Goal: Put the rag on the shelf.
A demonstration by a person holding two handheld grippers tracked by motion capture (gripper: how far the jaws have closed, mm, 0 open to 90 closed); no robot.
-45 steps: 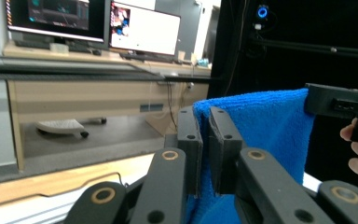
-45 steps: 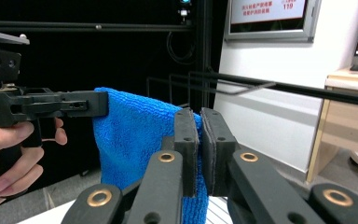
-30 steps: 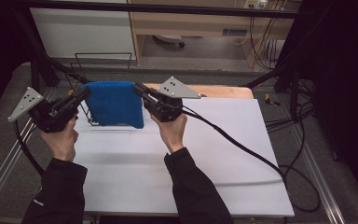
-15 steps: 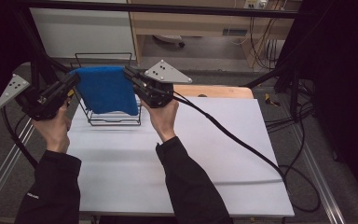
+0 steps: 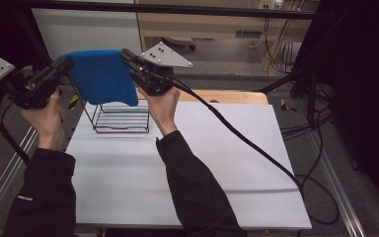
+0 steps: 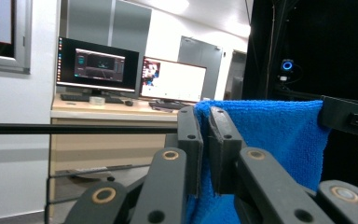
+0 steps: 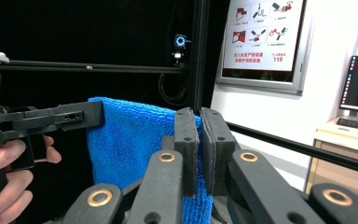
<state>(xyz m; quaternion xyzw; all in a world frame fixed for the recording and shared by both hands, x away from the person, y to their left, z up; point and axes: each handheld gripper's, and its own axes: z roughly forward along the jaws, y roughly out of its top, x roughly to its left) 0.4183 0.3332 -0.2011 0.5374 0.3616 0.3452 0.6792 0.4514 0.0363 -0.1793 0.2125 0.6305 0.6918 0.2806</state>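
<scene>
A blue towel (image 5: 101, 74) hangs stretched in the air between my two grippers, above a black wire rack (image 5: 121, 117) on the white table. My left gripper (image 5: 65, 63) is shut on the towel's left top corner; its own view has the blue towel (image 6: 270, 140) pinched between the jaws of the left gripper (image 6: 204, 115). My right gripper (image 5: 125, 53) is shut on the right top corner. In the right gripper view the towel (image 7: 130, 140) runs from the right gripper (image 7: 198, 116) across to the other gripper at the left.
The white table (image 5: 227, 163) lies below, with the wire rack at its back left. A wooden board (image 5: 237, 96) sits along the far edge. A thick cable (image 5: 237, 138) trails across the table from my right gripper. Metal rails (image 5: 0, 173) flank the left side.
Both hands have lifted the towel up and away from the wire rack, which it covered before. The rack now stands bare below it.
</scene>
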